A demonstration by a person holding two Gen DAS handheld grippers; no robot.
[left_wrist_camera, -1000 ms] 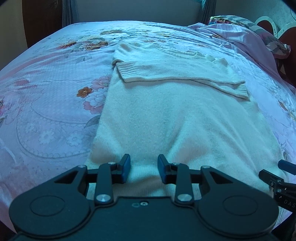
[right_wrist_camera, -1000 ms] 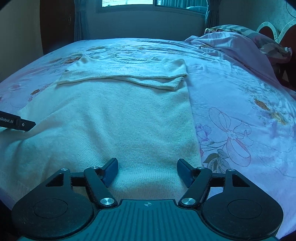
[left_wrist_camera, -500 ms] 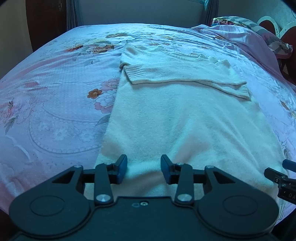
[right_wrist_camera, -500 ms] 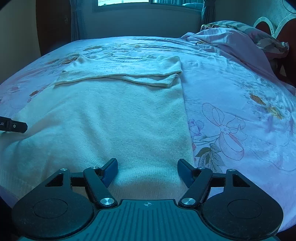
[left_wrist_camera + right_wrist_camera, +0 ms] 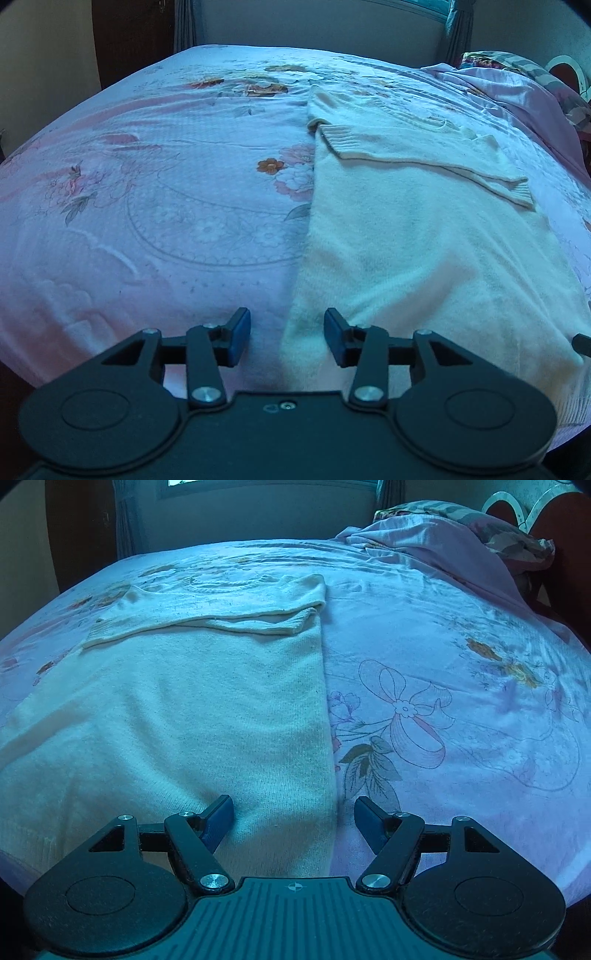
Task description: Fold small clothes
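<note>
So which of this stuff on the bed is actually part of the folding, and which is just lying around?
Part of the job:
- cream sweater, sleeves already folded across its chest
- left tool, open over its left bottom corner
- right tool, open over its right bottom corner

Just there:
- floral bedsheet
- crumpled pink bedding

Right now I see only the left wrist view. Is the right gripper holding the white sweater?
Observer: No. The right gripper is open. Its jaws stand astride the right side edge of the white sweater and pinch nothing.
Operator: Is that edge straight?
Observer: Yes. It runs straight from the cuff of the folded sleeve down to the gripper.
Operator: What lies beside that edge?
Observer: Only the floral bedsheet, with a printed bow on it.
</note>
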